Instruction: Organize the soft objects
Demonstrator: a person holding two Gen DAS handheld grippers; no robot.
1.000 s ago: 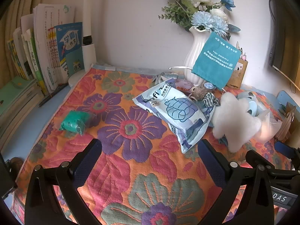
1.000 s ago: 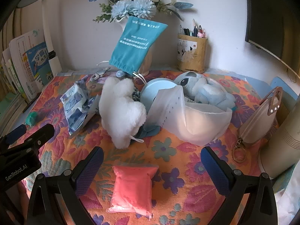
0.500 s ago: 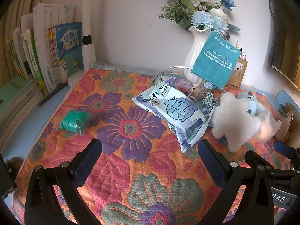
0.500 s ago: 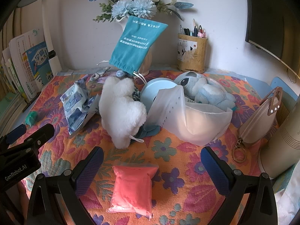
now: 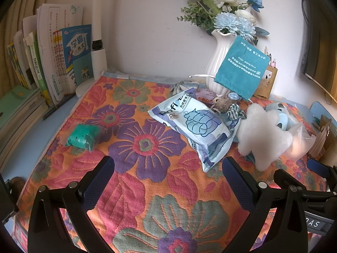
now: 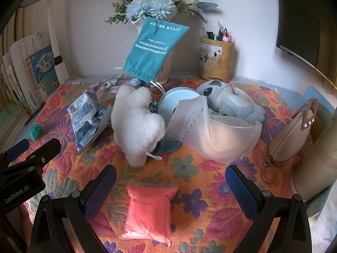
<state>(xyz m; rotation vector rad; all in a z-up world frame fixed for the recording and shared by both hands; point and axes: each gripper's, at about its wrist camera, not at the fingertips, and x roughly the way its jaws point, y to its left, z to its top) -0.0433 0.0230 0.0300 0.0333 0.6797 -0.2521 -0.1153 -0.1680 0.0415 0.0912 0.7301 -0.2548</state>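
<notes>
Pink and soft, the sealed pouch (image 6: 149, 208) lay between the right gripper (image 6: 170, 181)'s spread, empty fingers, apparently lined up for grasping, while the left gripper (image 5: 168, 174) hovered equally released.

Pink sealed plastic pouch (image 6: 150, 208) nearest; fluffy white plush (image 6: 137, 124) behind it; translucent white plastic bag (image 6: 217, 135) right of plush; blue plush toy (image 6: 233, 103) behind bag.
</notes>
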